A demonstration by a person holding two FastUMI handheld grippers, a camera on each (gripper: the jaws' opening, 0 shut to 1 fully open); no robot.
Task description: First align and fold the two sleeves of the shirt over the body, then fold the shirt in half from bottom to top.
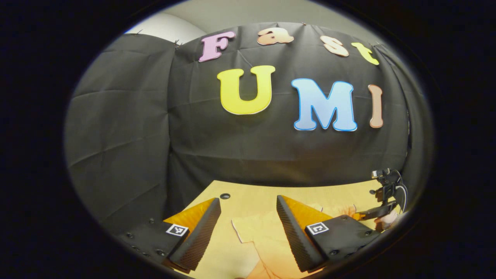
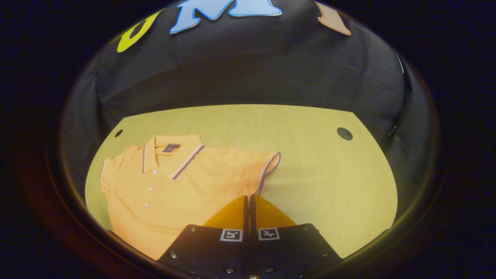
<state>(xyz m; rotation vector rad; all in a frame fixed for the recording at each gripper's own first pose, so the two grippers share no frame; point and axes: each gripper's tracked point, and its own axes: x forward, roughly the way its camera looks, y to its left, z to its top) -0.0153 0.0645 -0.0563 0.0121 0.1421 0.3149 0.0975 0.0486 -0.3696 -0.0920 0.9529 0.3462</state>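
Stage: start, nothing folded | polo shirt lies flat, face up, on the counter, collar at the far side, right-hand sleeve spread out | your left tongs spread wide above the shirt; your right tongs pressed together, empty, near that sleeve | left to do: both sleeves, then bottom-to-top fold.

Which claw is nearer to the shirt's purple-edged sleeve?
Right. The right claw, shut, has that sleeve just beyond its tips; the left claw hovers open over the far side of the shirt.
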